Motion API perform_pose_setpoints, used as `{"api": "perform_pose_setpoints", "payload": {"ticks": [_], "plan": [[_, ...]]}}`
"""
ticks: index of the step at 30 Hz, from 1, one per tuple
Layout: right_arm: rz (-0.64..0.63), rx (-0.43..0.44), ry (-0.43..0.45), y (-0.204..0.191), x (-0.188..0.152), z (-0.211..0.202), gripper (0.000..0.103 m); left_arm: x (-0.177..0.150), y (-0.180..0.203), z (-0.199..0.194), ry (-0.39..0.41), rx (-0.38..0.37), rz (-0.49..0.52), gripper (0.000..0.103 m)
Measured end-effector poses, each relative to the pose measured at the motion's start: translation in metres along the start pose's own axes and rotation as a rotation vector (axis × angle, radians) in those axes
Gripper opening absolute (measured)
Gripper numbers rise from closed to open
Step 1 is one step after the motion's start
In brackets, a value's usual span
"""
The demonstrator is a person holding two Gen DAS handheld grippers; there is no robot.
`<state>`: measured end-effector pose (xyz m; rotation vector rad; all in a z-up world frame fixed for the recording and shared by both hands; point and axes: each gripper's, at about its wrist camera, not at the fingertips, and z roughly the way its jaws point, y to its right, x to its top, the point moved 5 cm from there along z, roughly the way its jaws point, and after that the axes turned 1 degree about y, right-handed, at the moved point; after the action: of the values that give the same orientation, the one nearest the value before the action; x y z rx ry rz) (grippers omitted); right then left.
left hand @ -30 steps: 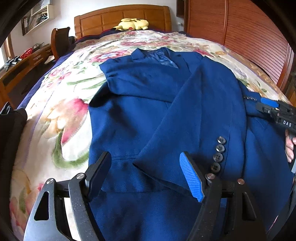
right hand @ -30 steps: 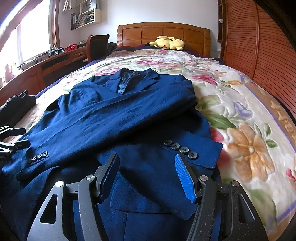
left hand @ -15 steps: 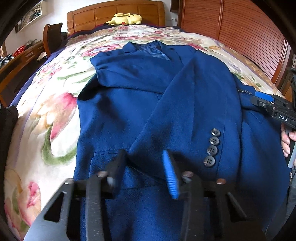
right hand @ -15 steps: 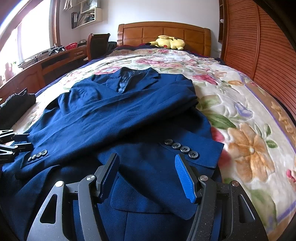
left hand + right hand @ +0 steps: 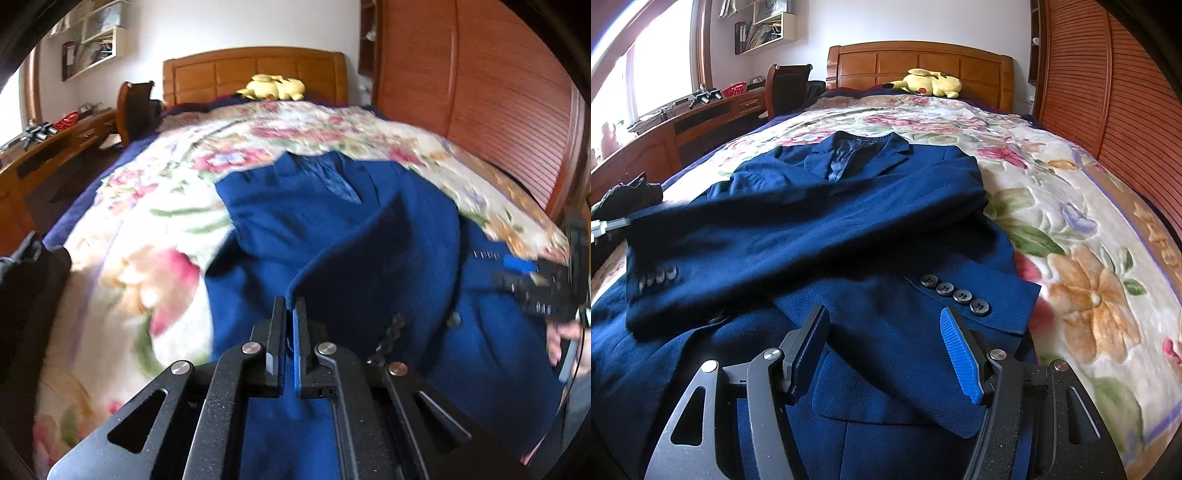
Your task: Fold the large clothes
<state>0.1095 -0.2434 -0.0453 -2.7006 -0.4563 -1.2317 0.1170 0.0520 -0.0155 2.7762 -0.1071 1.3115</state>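
Left wrist view. The blue jacket (image 5: pixel 332 258) lay face up on the floral bedspread (image 5: pixel 147 229), collar toward the headboard (image 5: pixel 255 74). The left gripper (image 5: pixel 290 314) was pressed together, pinching the cuff edge of the sleeve (image 5: pixel 388 266) that crossed the jacket front; the cloth rose in a ridge from the jaws. The frame was blurred. The right gripper (image 5: pixel 528 280) appeared at the right edge, with part of a hand (image 5: pixel 565 339) beneath it.

Risks from this view:
- The grip took only the thin cuff edge. A fast pull could have dragged the fabric out of the jaws.
- The sleeve buttons (image 5: pixel 391 332) sat just beside the jaws. A button caught against a finger could have snagged or twisted the cuff.
- Lifting the sleeve alone could have dragged the jacket body across the bedspread and spoiled its flat lay.

Right wrist view. The right gripper (image 5: pixel 886 354) was spread and empty, poised above the lower jacket (image 5: pixel 849 229) near the other cuff and its four buttons (image 5: pixel 955 290). Both sleeves lay crossed over the front. The left gripper's tip (image 5: pixel 605 229) showed at the left edge.

Risks from this view:
- With nothing pinned on this side, the crossed sleeves could have slid apart when the held sleeve moved.
- A late or shallow closure could have gathered two layers together, causing a crooked fold.
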Motion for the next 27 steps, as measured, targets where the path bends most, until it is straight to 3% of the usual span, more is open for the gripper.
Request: {"api": "perform_pose_setpoints", "payload": {"ticks": [6,13,16,18,20,24,26,27], "plan": [[-0.002,0.002,-0.003,-0.001,0.0,0.001,0.064,0.014,-0.018,-0.002,0.02,0.033,-0.022,0.003],[-0.006,0.002,-0.009,-0.001,-0.002,0.002,0.064,-0.001,-0.008,0.001,0.0,0.039,0.016,0.003],[-0.005,0.002,-0.009,-0.002,-0.002,0.001,0.064,-0.005,-0.003,-0.004,0.007,0.056,0.037,0.008],[-0.005,0.003,-0.009,-0.002,-0.001,0.001,0.064,-0.006,-0.001,-0.011,0.017,0.057,0.045,0.017],[-0.006,0.003,-0.01,-0.002,-0.001,0.002,0.064,-0.008,0.001,-0.019,0.037,0.046,0.049,0.036],[-0.005,0.001,-0.013,-0.002,-0.002,0.0,0.064,-0.013,0.003,-0.032,0.055,0.024,0.057,0.052],[-0.007,-0.001,-0.014,-0.003,-0.001,0.002,0.064,-0.016,0.005,-0.036,0.057,0.007,0.062,0.079],[-0.007,-0.003,-0.015,-0.003,-0.001,0.003,0.064,-0.018,0.006,-0.039,0.065,0.006,0.064,0.081]]}}
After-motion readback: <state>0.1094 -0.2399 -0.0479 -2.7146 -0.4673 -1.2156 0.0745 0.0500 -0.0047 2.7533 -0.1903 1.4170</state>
